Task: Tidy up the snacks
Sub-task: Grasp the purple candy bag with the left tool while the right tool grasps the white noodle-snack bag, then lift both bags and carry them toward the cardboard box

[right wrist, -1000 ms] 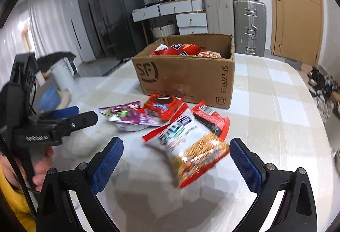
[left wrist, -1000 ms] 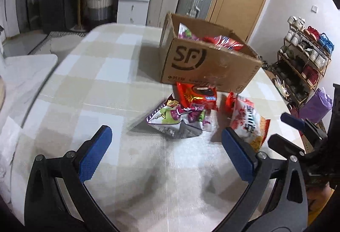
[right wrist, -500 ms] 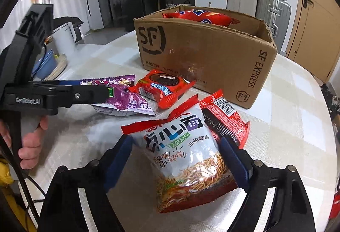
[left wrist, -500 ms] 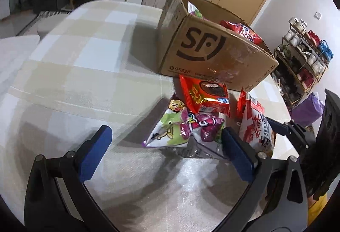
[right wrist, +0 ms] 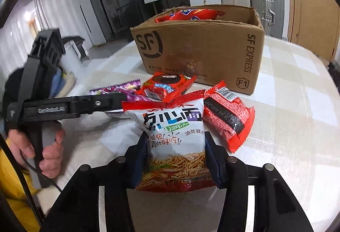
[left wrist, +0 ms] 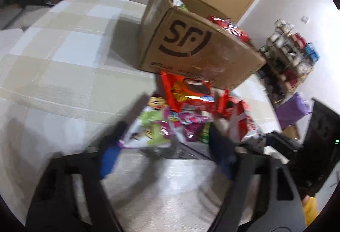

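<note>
Right wrist view: the right gripper (right wrist: 176, 159) is clamped on a white noodle-snack bag (right wrist: 173, 136), its blue pads pressing the bag's two sides low down, near the bottom seam. Beyond the gripper, the open cardboard box (right wrist: 197, 51) stands on the checked bench (right wrist: 297, 104), with red packets (right wrist: 191, 14) already showing above its rim; how full it is cannot be told. Between gripper and box lie a red cookie pack (right wrist: 165, 87), touching the bag's top seam, and a red barcode packet (right wrist: 227, 117) just to the right. The likely step is lifting the bag into the box. Doing it well probably means keeping the squeeze gentle, since the contents look brittle, raising the bag straight up so its top clears the cookie pack, then clearing the box's near wall before letting go. To the left, the left gripper (left wrist: 163, 151) reaches toward a purple-and-green candy bag (left wrist: 161, 130), with a pad on either side of it; motion blur hides whether it grips, so its state cannot be told.
</note>
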Demonstrator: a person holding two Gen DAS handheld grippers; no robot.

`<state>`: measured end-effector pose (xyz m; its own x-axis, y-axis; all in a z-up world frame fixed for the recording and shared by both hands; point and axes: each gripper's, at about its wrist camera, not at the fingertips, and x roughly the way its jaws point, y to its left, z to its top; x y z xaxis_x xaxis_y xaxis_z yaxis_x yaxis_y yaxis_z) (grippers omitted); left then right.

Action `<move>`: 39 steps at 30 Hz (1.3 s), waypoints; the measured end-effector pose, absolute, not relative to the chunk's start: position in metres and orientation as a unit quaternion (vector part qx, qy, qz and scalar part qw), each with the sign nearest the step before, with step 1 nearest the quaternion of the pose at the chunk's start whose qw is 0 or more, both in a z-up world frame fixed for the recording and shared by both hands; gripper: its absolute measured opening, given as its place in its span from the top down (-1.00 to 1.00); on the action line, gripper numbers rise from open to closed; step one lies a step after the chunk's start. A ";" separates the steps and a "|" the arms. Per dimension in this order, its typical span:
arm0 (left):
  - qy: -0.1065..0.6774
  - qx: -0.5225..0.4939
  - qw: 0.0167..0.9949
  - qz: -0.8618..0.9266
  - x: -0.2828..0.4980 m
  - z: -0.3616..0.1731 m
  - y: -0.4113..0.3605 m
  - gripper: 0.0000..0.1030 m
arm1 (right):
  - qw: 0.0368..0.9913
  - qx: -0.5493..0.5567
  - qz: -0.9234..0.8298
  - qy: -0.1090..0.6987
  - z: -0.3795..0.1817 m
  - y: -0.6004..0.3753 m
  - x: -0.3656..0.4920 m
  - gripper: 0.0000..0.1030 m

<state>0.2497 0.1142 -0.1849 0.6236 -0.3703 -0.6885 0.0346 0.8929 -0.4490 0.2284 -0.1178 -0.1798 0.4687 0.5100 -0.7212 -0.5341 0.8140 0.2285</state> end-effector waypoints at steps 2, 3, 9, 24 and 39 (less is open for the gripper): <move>0.417 -0.192 0.881 -0.114 0.249 -0.183 0.110 -0.12 | 0.857 0.002 0.309 0.412 -0.178 -0.123 0.225 0.03; 0.415 -0.189 0.883 -0.114 0.248 -0.184 0.109 -0.08 | 0.857 0.006 0.310 0.411 -0.178 -0.124 0.223 0.03; 0.408 -0.190 0.886 -0.111 0.243 -0.181 0.109 0.21 | 0.858 0.024 0.319 0.402 -0.174 -0.130 0.213 0.03; 0.380 -0.178 0.901 -0.108 0.198 -0.149 0.108 0.36 | 0.868 0.069 0.321 0.372 -0.147 -0.143 0.192 0.03; 0.318 -0.129 0.935 -0.086 0.093 -0.065 0.102 0.36 | 0.889 0.086 0.346 0.288 -0.054 -0.139 0.123 0.03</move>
<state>0.0933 0.1017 -0.0646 0.7823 -0.2434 -0.5733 0.0785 0.9517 -0.2969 0.1233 -0.1386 -0.0538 0.5941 0.6649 -0.4528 -0.5655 0.7455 0.3527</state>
